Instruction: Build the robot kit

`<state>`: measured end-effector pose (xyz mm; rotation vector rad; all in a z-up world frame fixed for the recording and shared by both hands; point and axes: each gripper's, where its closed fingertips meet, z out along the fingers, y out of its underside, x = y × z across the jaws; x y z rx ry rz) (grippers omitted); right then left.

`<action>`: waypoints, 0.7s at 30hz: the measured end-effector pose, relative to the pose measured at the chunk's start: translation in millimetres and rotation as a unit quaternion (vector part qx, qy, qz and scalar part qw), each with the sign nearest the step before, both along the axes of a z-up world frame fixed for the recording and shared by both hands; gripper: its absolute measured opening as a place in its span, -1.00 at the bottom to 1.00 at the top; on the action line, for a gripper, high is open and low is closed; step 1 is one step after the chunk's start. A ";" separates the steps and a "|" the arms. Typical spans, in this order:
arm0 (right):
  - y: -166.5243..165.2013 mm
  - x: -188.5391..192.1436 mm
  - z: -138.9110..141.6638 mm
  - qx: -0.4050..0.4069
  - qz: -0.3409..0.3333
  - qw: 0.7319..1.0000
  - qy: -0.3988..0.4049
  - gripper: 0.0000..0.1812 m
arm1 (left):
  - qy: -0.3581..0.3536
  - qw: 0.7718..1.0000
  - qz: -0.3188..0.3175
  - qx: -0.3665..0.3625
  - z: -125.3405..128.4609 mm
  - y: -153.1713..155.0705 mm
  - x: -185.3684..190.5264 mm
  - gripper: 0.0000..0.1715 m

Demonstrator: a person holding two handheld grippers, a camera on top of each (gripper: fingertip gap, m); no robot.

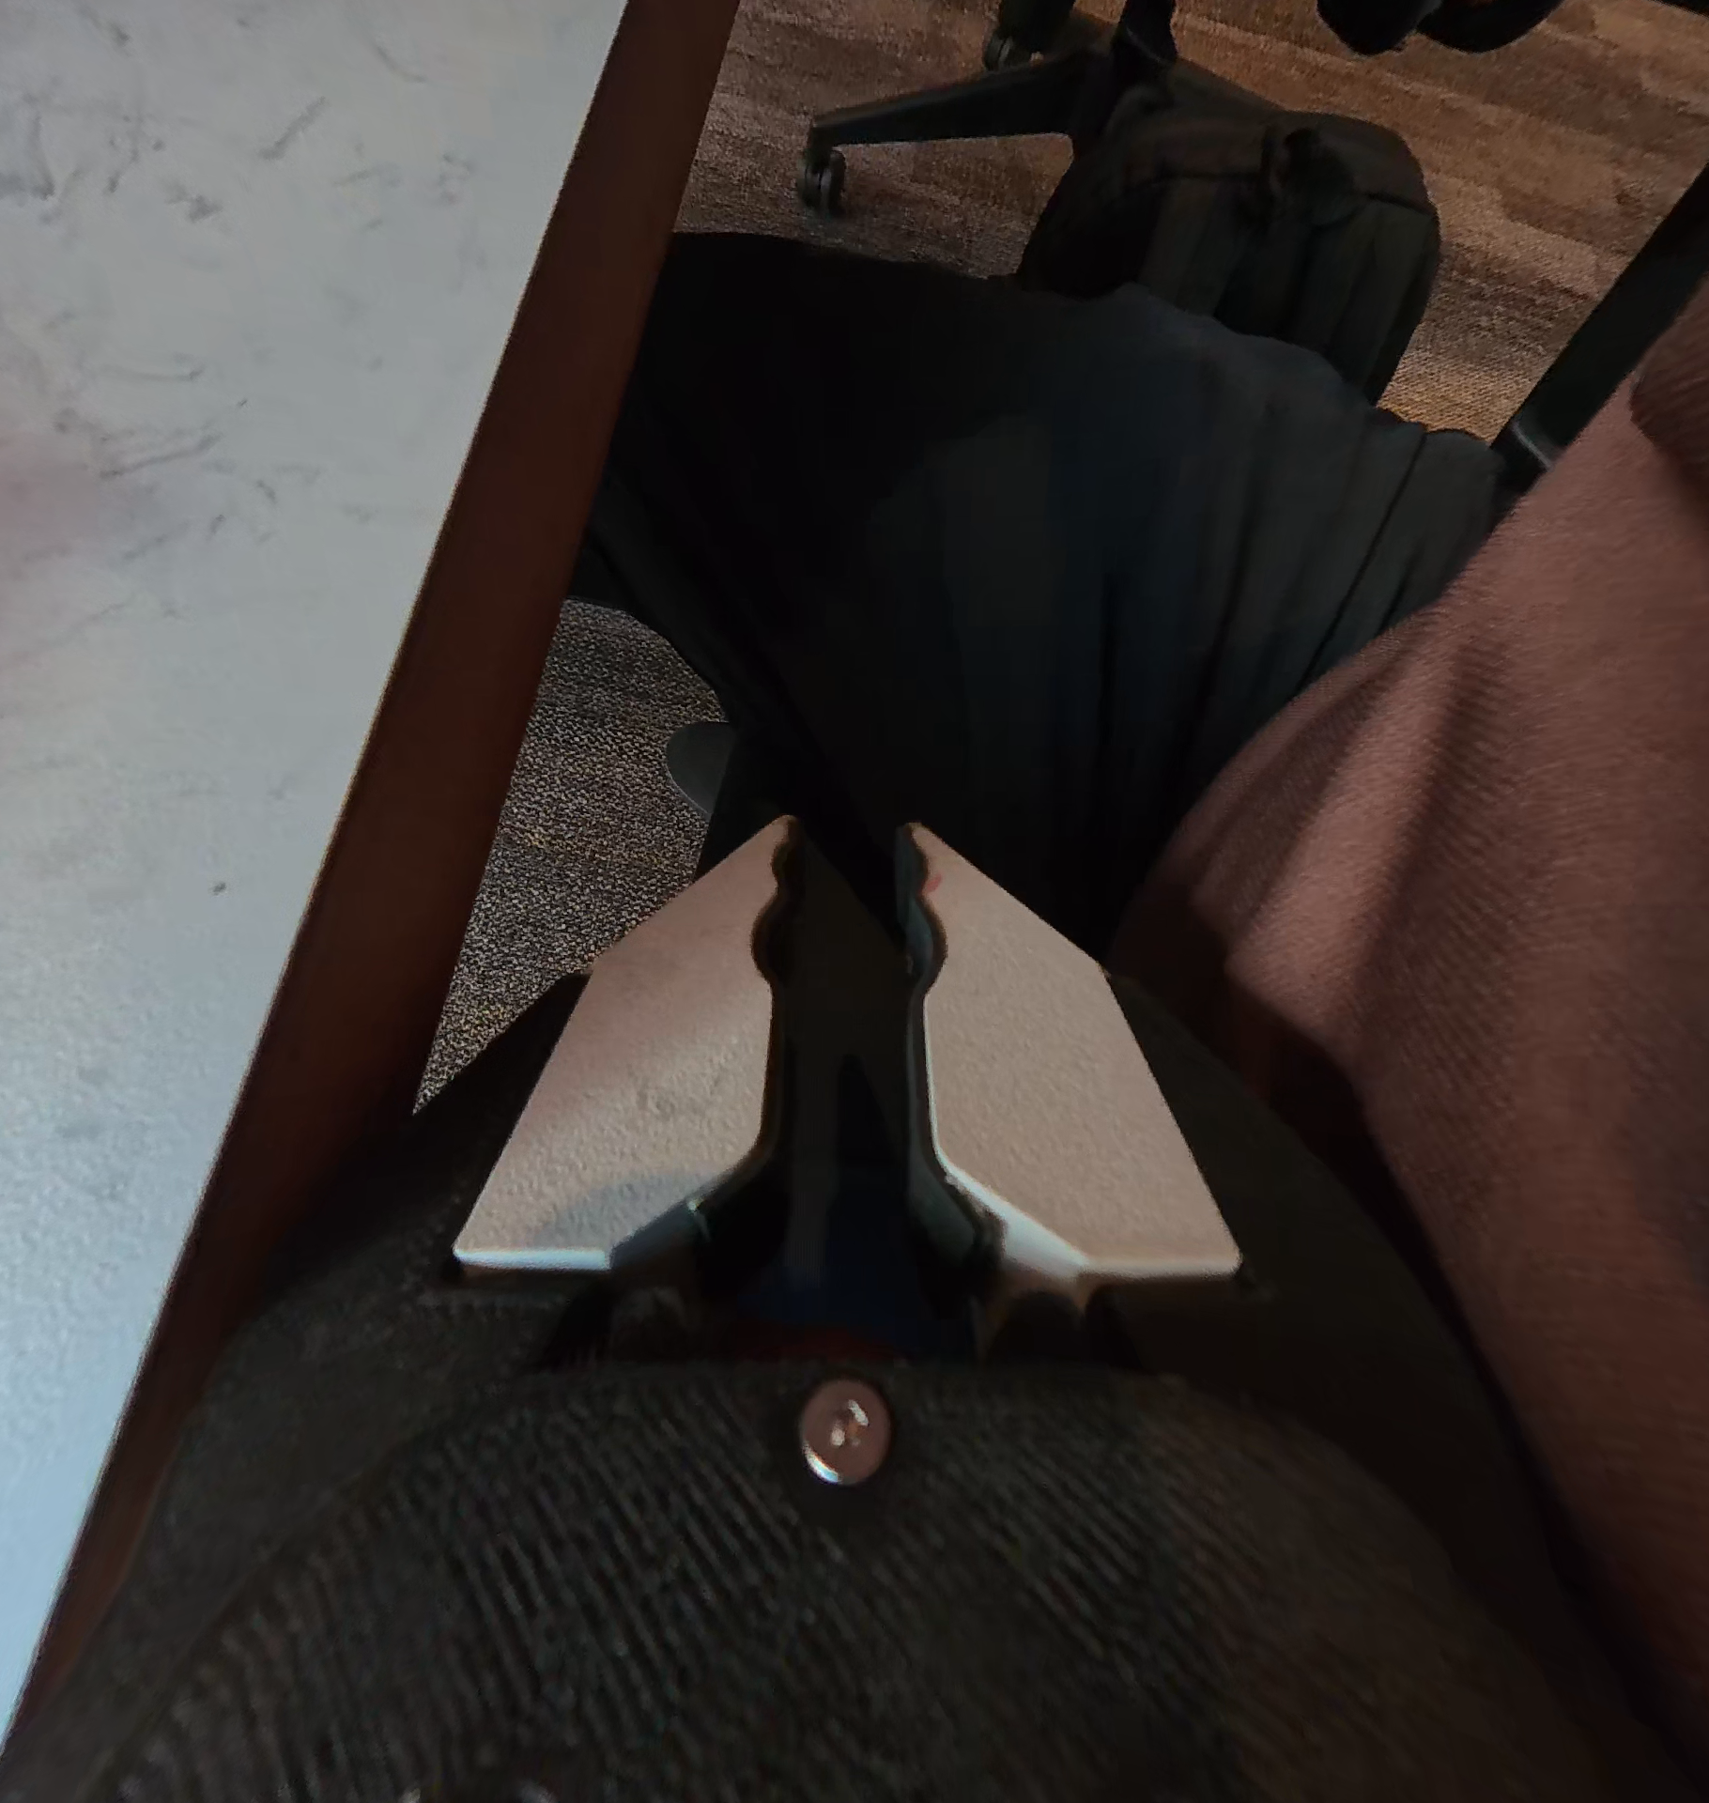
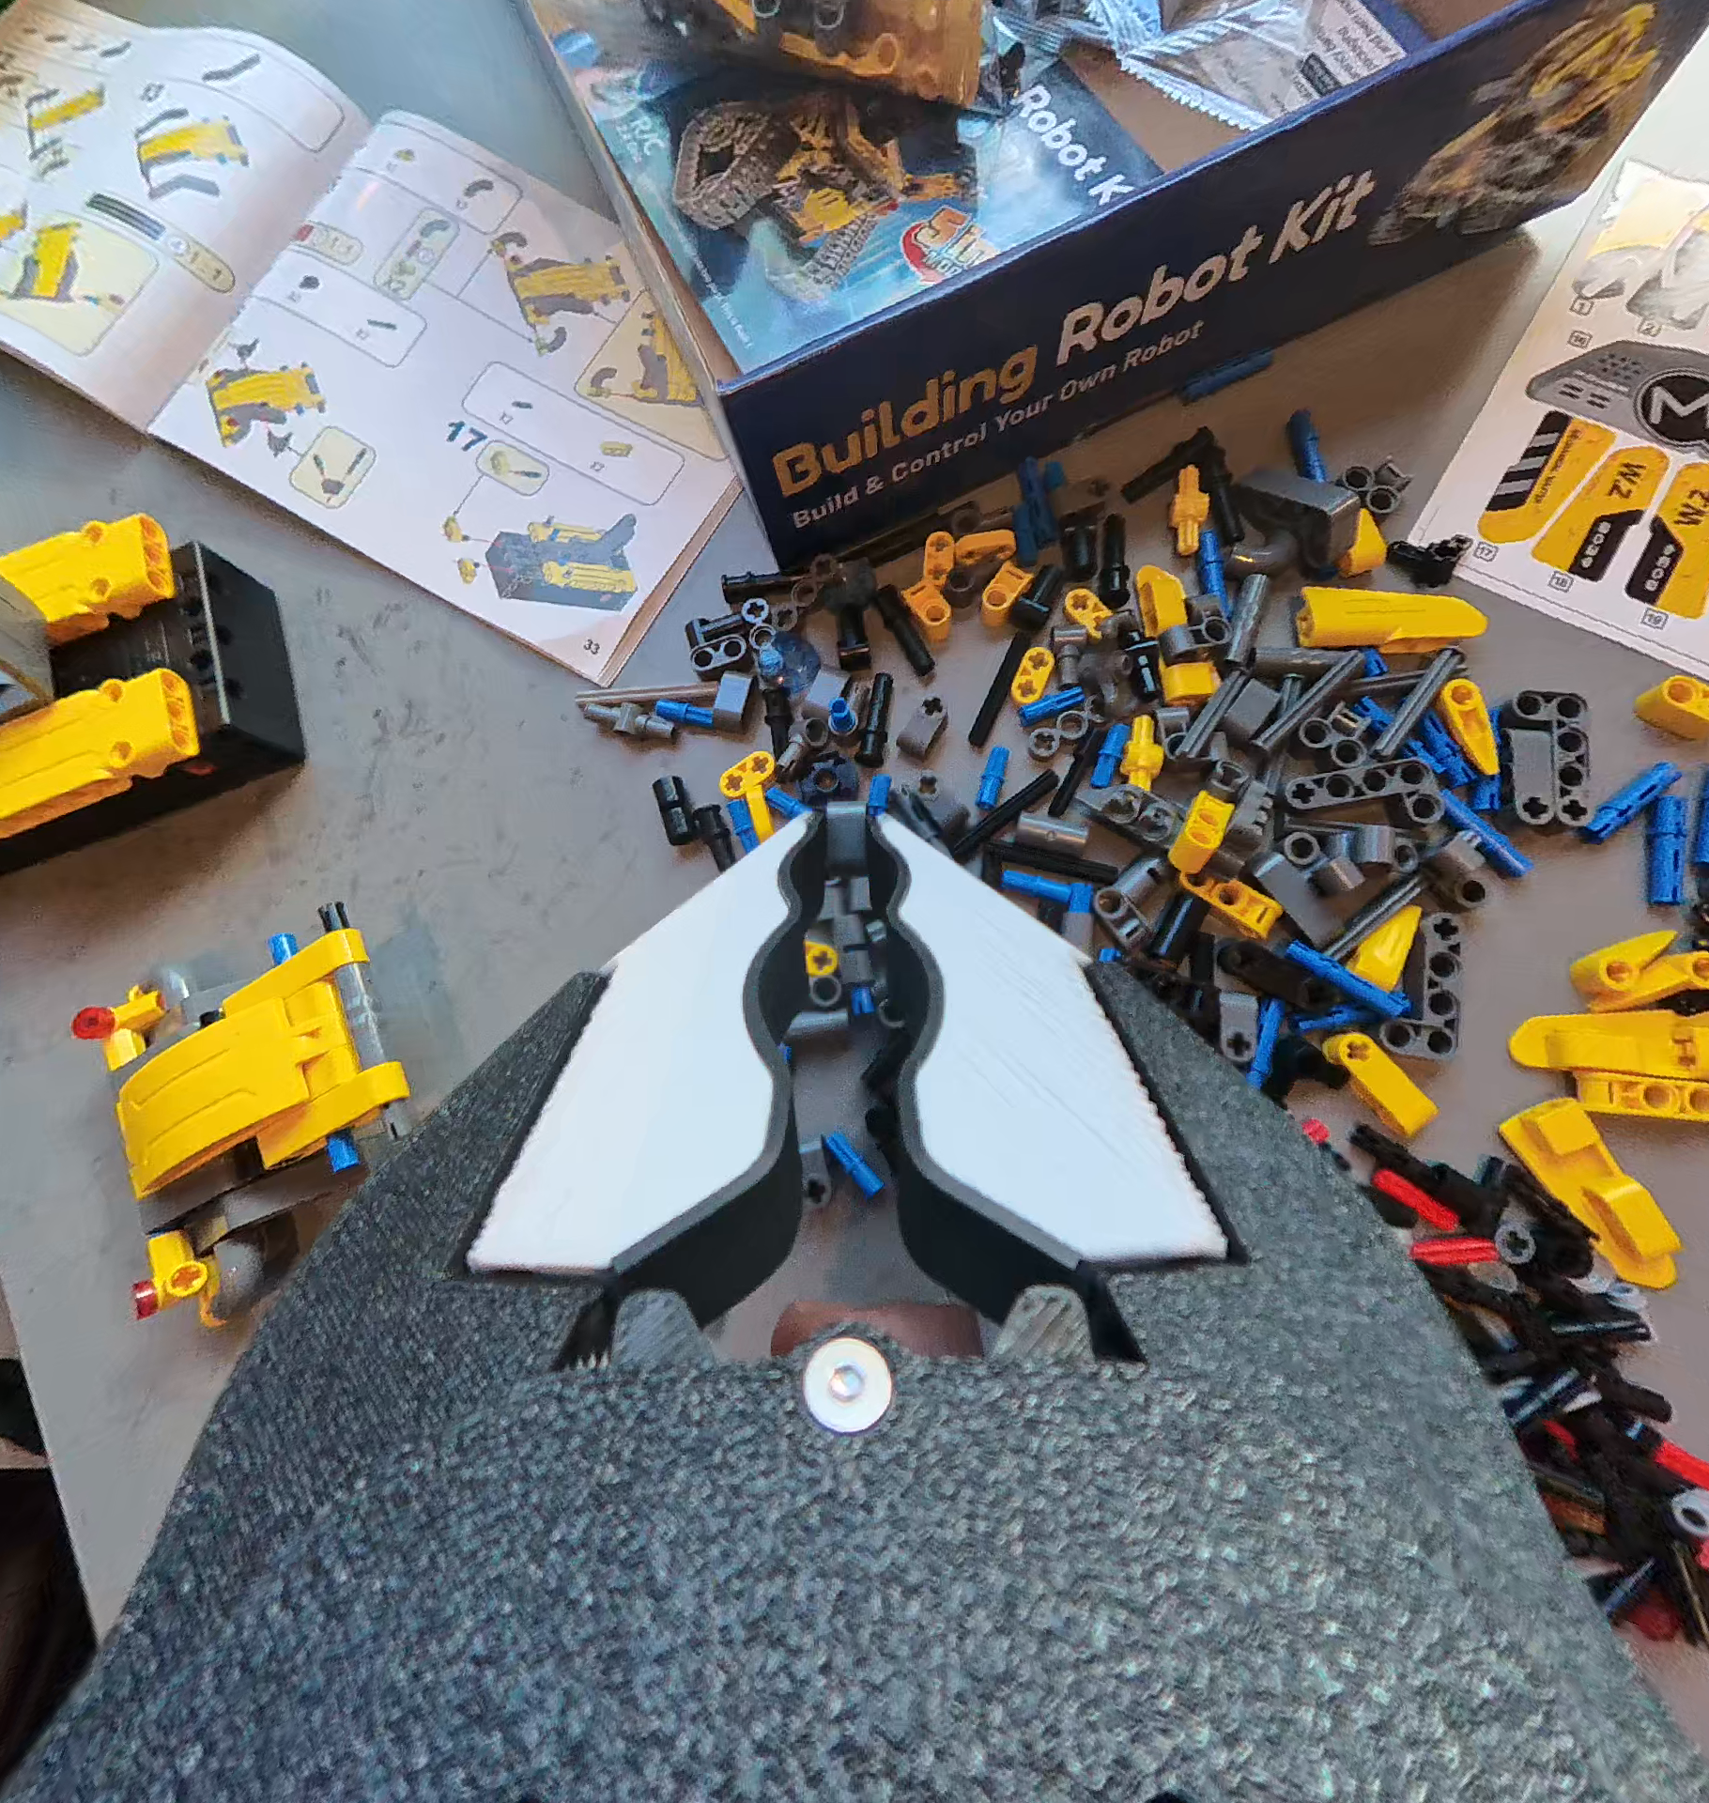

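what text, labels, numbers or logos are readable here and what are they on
I don't copy writing out; here is what bears it.
On the dark blue box: large yellow and white lettering along its side.
On the open booklet: step and page numbers beside drawings.
On the sticker sheet: small numbers and lettered stickers.
On the grey piece in the right gripper: none seen.
Left wrist view: none.
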<state>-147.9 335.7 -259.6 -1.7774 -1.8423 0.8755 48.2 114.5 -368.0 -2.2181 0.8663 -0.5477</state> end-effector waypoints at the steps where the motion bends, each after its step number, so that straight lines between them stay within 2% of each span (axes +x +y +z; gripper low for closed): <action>1: 0.9 0.7 -1.6 0.009 -0.001 1.000 -0.002 -0.95 | 0.000 1.000 -0.001 0.000 -0.1 0.0 0.3 -0.81; 21: 1.5 -7.4 -8.1 0.016 -0.017 1.000 0.004 -0.95 | -0.005 1.000 -0.001 -0.002 2.4 -2.0 -1.4 -0.81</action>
